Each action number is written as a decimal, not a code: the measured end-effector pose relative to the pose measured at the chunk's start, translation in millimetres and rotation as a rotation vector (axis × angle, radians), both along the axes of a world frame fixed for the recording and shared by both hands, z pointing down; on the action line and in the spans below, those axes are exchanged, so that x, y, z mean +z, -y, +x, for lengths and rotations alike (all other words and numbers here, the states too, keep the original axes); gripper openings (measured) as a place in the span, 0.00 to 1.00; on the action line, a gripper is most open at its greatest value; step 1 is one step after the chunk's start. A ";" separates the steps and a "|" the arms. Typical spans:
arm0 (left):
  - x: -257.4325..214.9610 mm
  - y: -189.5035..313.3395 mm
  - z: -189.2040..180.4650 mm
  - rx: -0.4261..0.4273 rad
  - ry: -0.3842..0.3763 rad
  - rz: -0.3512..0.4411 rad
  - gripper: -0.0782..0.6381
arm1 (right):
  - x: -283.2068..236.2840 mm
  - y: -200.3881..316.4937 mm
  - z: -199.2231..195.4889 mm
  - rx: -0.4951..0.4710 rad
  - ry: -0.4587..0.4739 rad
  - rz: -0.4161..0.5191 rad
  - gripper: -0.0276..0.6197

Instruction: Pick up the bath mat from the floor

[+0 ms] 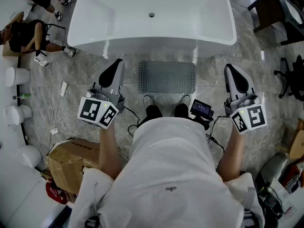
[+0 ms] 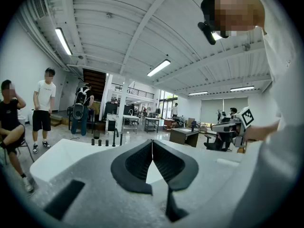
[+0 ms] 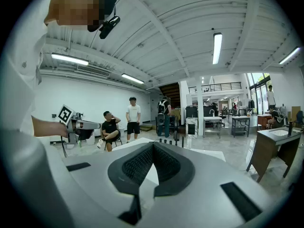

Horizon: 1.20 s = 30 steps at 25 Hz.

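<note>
A grey dotted bath mat (image 1: 166, 77) lies flat on the tiled floor in the head view, right against the front of the white bathtub (image 1: 152, 18) and just beyond my feet. My left gripper (image 1: 117, 62) is held up at the mat's left, shut and empty, its black pads meeting at their tips (image 2: 152, 141). To the right of the mat my right gripper (image 1: 230, 68) is likewise shut with nothing in it, pads together (image 3: 152, 144). Both point roughly level toward the tub, well above the mat. Neither gripper view shows the mat.
A cardboard box (image 1: 71, 160) sits at my lower left beside white round fixtures (image 1: 14, 113). Cables (image 1: 59, 120) trail over the floor left of me. People (image 1: 28, 34) sit at the upper left. Dark furniture (image 1: 275, 13) and an office chair (image 1: 292, 77) stand at the right.
</note>
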<state>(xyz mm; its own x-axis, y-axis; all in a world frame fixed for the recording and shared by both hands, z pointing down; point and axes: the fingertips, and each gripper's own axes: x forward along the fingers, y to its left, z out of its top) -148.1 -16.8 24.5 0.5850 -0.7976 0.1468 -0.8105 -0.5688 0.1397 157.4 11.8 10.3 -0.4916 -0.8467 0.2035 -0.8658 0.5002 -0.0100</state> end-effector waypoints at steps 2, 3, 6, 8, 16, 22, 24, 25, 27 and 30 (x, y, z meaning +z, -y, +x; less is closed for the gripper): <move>1.3 1.0 -0.1 0.000 -0.004 -0.002 0.13 | 0.5 1.3 0.0 0.004 0.007 0.001 0.05; 1.9 1.1 -0.1 0.000 -0.005 -0.003 0.13 | 0.2 1.7 0.1 0.007 0.012 0.005 0.05; 3.9 0.0 0.0 -0.001 0.001 -0.006 0.13 | -4.7 0.6 -0.6 0.005 0.044 0.035 0.05; 5.3 0.5 -0.5 -0.001 0.007 -0.009 0.13 | -7.1 0.3 -1.5 0.002 0.058 0.044 0.05; 15.8 1.5 -0.6 0.011 0.019 -0.030 0.13 | 3.0 3.7 5.5 0.046 0.054 0.017 0.05; 51.6 -2.5 -2.9 0.001 -0.001 -0.089 0.13 | 25.3 2.9 9.4 0.093 0.072 -0.037 0.05; 65.5 -7.5 -2.8 0.001 -0.007 -0.116 0.13 | 35.3 -0.6 9.1 0.096 0.061 -0.058 0.05; 71.2 -10.5 -2.9 -0.001 -0.010 -0.130 0.13 | 40.4 -3.0 8.9 0.093 0.055 -0.071 0.05; 81.7 -14.2 -3.3 -0.005 -0.009 -0.151 0.13 | 51.4 -6.2 8.9 0.088 0.046 -0.095 0.06; 98.8 -12.4 -6.4 -0.009 0.006 -0.183 0.13 | 69.6 -4.1 8.9 0.087 0.035 -0.119 0.06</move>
<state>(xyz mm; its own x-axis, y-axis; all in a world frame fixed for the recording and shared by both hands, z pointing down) -154.5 -4.4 123.3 0.5770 -0.7621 0.2937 -0.8164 -0.5272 0.2357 166.3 15.9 79.9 -0.4256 -0.8573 0.2896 -0.9041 0.4166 -0.0955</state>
